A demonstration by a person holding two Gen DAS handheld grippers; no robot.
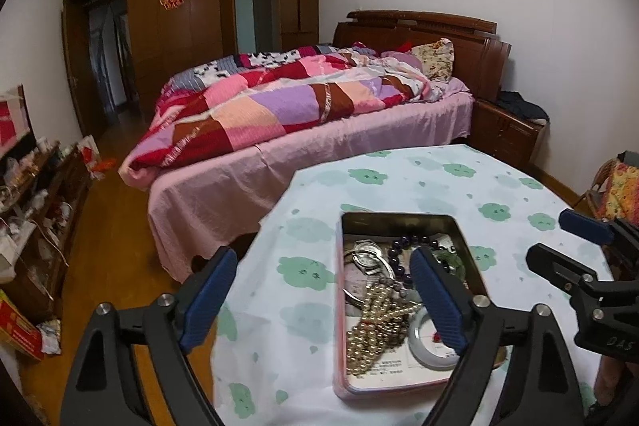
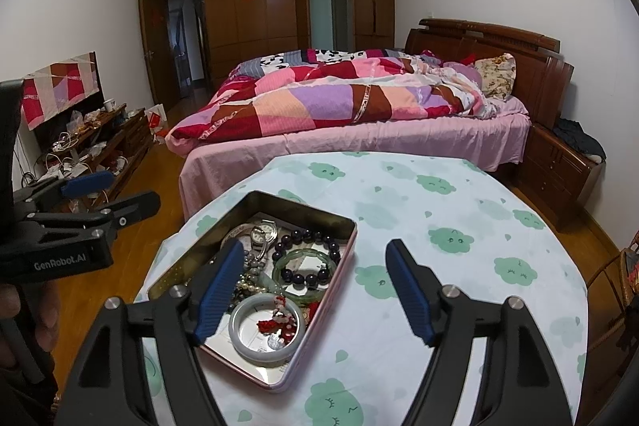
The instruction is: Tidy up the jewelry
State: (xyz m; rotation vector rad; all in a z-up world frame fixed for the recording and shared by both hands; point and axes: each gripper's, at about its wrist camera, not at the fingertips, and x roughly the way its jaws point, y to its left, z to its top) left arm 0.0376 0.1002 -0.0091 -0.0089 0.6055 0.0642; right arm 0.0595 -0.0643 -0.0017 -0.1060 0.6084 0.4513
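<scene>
Metal tin (image 2: 255,204) (rectangular) holds beads (image 2: 307,258)

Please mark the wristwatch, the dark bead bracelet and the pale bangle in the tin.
wristwatch (image 2: 261,233), right wrist view, on its dial.
dark bead bracelet (image 2: 288,238), right wrist view, on a top-left bead.
pale bangle (image 2: 243,345), right wrist view, on its lower-left rim.

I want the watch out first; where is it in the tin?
The watch lies at the far end of the tin, seen in the right wrist view, left of the dark bead bracelet and beyond the pearls.
</scene>
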